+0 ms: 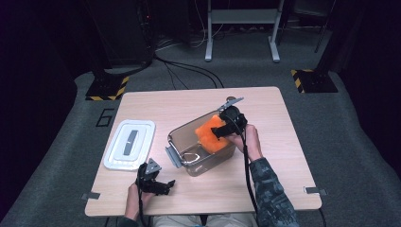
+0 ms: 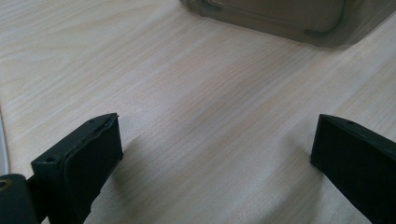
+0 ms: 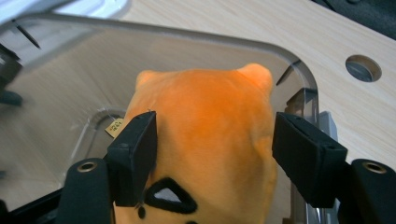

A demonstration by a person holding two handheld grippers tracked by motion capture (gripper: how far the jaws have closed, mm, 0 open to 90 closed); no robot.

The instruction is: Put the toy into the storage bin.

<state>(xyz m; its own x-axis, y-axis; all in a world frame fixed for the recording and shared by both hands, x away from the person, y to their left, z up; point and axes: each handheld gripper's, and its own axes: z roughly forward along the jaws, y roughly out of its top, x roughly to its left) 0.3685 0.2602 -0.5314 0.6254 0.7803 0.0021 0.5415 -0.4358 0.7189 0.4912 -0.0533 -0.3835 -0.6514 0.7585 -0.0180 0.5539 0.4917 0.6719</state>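
Observation:
An orange plush toy [image 1: 212, 135] [image 3: 205, 107] with black markings stands in the far end of a clear plastic container [image 1: 188, 128] [image 3: 299, 63], its top above the rim. My right gripper [image 1: 223, 131] [image 3: 215, 126] reaches in from the right and is shut on the plush toy, one jaw against each side. My left gripper [image 1: 163, 185] [image 2: 215, 140] hovers low over the bare wood near the table's front edge, left of the container, open with nothing between its jaws. The container's near wall [image 2: 280, 18] lies ahead of it.
A white lid [image 1: 130, 144] with a grey handle lies flat at the table's left side. The container has a grey latch [image 1: 172, 156] on its near-left end. A small round hole [image 1: 231, 99] [image 3: 363, 68] sits in the tabletop behind the container.

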